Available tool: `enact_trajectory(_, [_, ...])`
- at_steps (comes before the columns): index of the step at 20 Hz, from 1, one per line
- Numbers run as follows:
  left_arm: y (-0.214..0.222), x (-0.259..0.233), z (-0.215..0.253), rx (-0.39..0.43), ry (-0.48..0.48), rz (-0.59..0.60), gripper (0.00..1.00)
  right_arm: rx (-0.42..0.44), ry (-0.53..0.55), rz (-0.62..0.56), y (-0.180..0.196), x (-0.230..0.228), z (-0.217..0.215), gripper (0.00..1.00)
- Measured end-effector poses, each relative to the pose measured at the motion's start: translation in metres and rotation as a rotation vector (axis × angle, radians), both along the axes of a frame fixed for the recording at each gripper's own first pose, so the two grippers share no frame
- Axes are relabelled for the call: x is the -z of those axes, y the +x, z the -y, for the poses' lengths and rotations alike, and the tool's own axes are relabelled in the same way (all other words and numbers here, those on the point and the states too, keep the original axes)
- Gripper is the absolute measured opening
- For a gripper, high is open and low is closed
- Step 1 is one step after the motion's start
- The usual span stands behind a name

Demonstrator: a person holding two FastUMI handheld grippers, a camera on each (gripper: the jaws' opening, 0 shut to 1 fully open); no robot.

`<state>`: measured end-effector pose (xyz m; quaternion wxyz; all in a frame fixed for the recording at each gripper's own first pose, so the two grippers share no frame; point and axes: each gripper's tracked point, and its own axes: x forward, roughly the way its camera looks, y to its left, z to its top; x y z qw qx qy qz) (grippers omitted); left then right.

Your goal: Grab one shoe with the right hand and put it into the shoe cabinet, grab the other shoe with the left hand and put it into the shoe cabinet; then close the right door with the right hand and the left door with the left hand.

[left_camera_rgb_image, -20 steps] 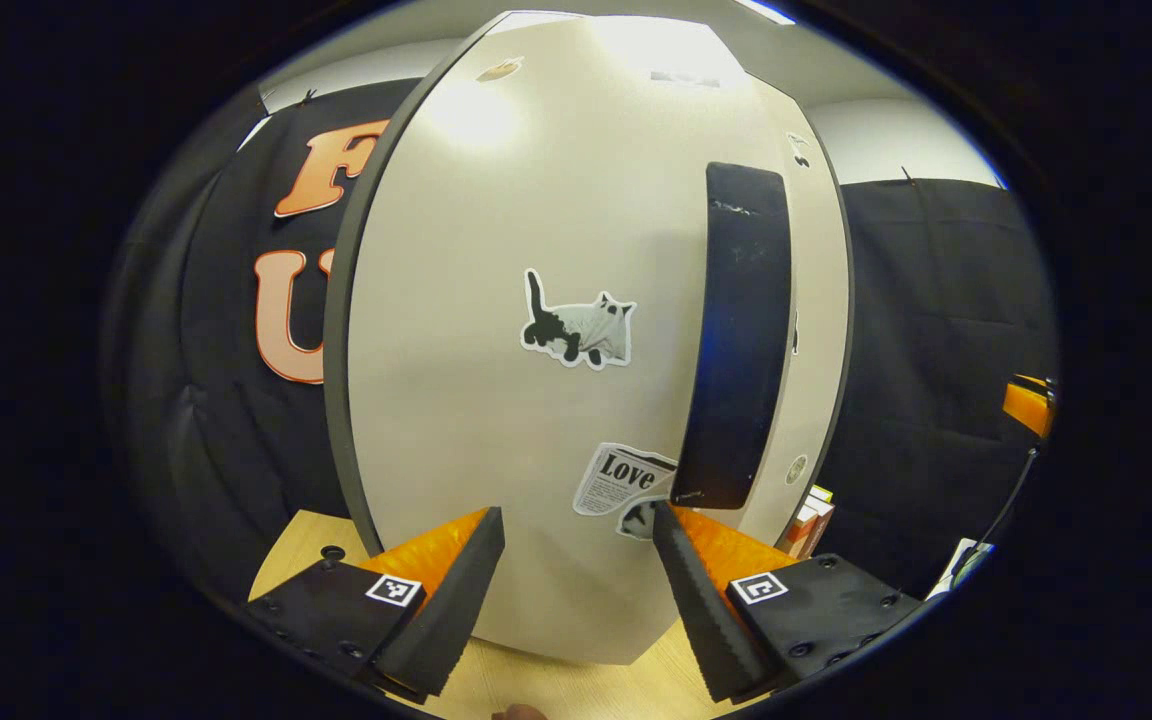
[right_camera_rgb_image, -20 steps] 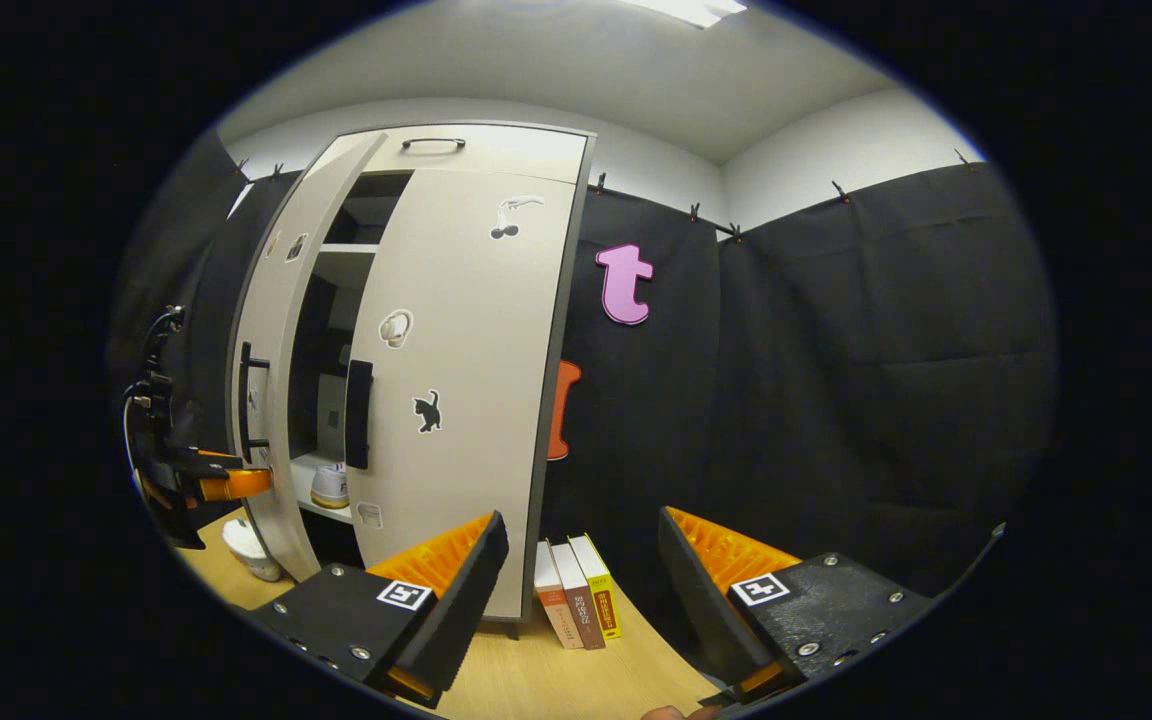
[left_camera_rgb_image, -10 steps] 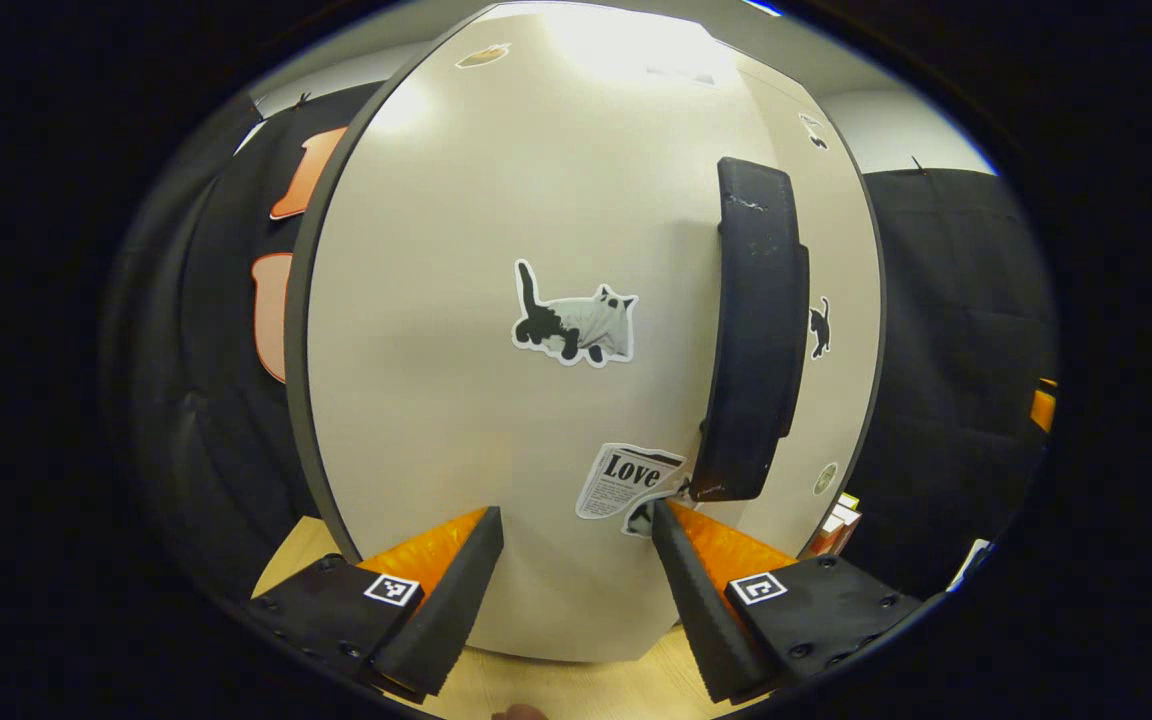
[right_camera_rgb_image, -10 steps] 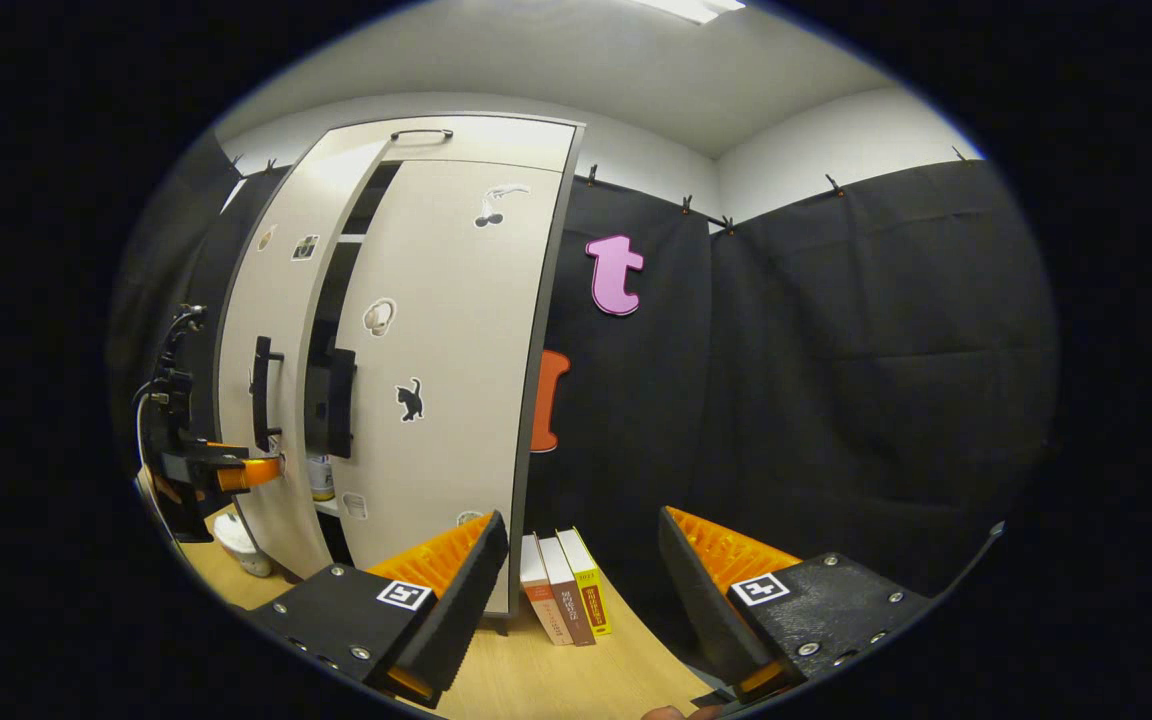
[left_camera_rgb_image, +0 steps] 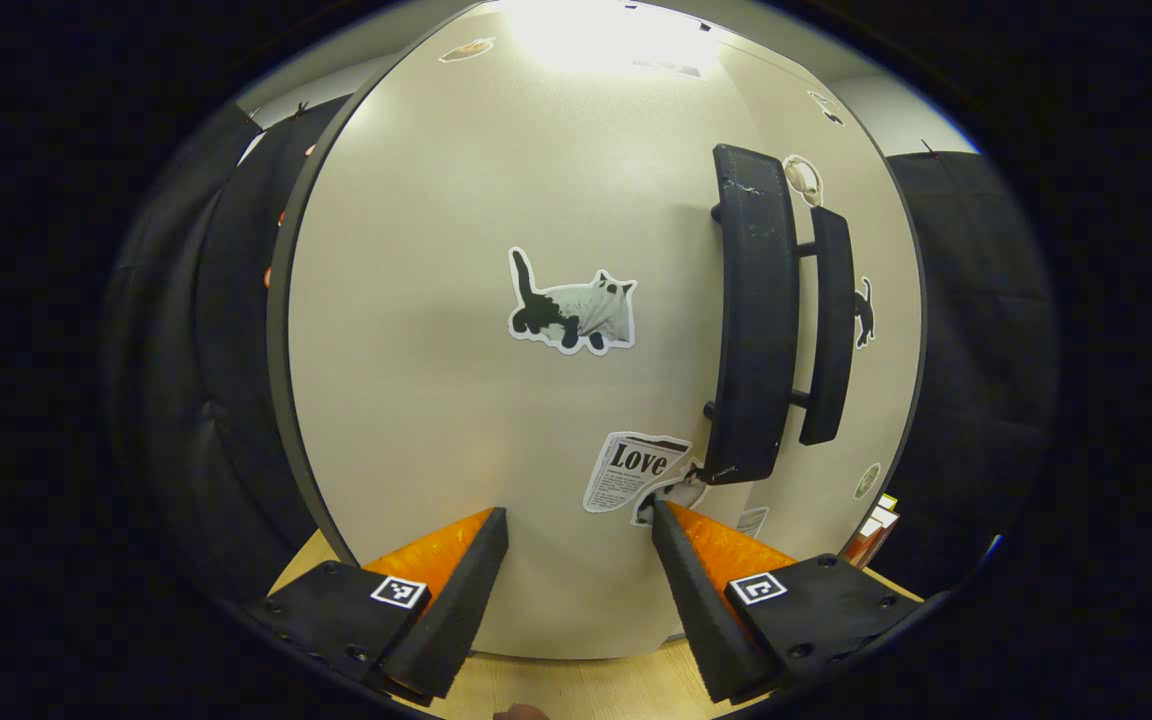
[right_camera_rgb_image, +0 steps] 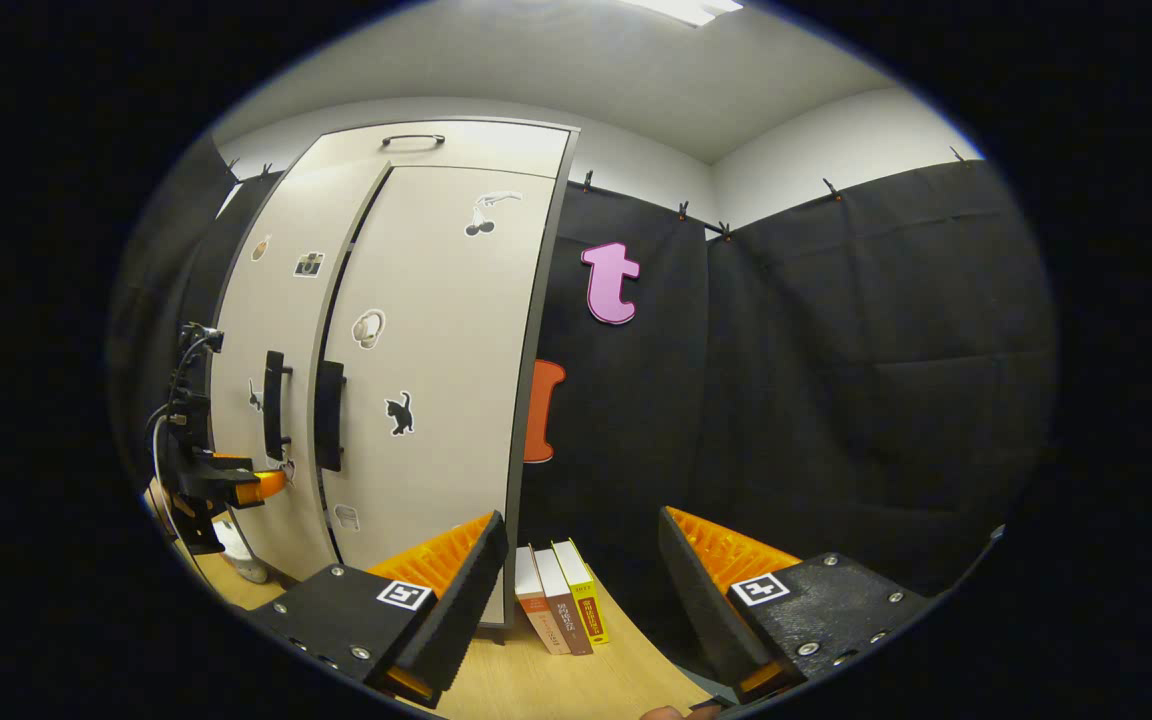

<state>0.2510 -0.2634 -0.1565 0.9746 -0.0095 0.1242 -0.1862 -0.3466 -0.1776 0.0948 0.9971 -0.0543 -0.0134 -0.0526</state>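
Both doors are looking shut; left door (left_camera_rgb_image: pixel 496 400) is meeting right door (right_camera_rgb_image: pixel 436 380). Left gripper (left_camera_rgb_image: pixel 576 520), fingers apart, is touching it. Right gripper (right_camera_rgb_image: pixel 581 545) is hanging open, well apart. Little seems left.

1. A ceiling light (right_camera_rgb_image: pixel 681 8) overhead lights the booth evenly and brightly.
2. Strong glare whitens the top of the left door (left_camera_rgb_image: pixel 456 400).
3. Fisheye distortion bows the shoe cabinet (right_camera_rgb_image: pixel 416 350) edges; focus is sharp.
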Motion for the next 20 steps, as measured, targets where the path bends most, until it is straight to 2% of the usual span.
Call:
enact_trajectory(3, [-0.012,-0.027,-0.017,-0.055,0.028,0.018,0.95,-0.018,-0.002,0.014,0.008,-0.018,-0.007,0.93])
enact_trajectory(8, [-0.057,-0.109,-0.061,-0.102,0.009,0.058,0.95,-0.084,-0.017,0.094,0.018,-0.081,-0.029,0.93])
enact_trajectory(12, [-0.089,-0.192,-0.127,-0.189,-0.001,0.165,0.95,-0.156,-0.018,0.155,0.015,-0.13,-0.049,0.93])
enact_trajectory(13, [-0.1,-0.207,-0.145,-0.211,-0.006,0.181,0.95,-0.176,-0.011,0.166,0.014,-0.14,-0.056,0.89])
enact_trajectory(14, [-0.108,-0.222,-0.162,-0.233,-0.008,0.198,0.95,-0.194,-0.001,0.173,0.012,-0.148,-0.061,0.93])
enact_trajectory(16, [-0.126,-0.244,-0.2,-0.283,-0.016,0.228,0.94,-0.229,0.022,0.184,0.007,-0.16,-0.071,0.93])
enact_trajectory(17, [-0.135,-0.252,-0.216,-0.309,-0.018,0.24,0.94,-0.246,0.03,0.189,0.004,-0.165,-0.077,0.96])
enact_trajectory(18, [-0.141,-0.259,-0.234,-0.339,-0.02,0.252,0.94,-0.258,0.035,0.193,0.002,-0.167,-0.083,0.93])
enact_trajectory(20, [-0.156,-0.271,-0.268,-0.395,-0.027,0.272,0.95,-0.272,0.032,0.204,0.001,-0.171,-0.089,0.93])
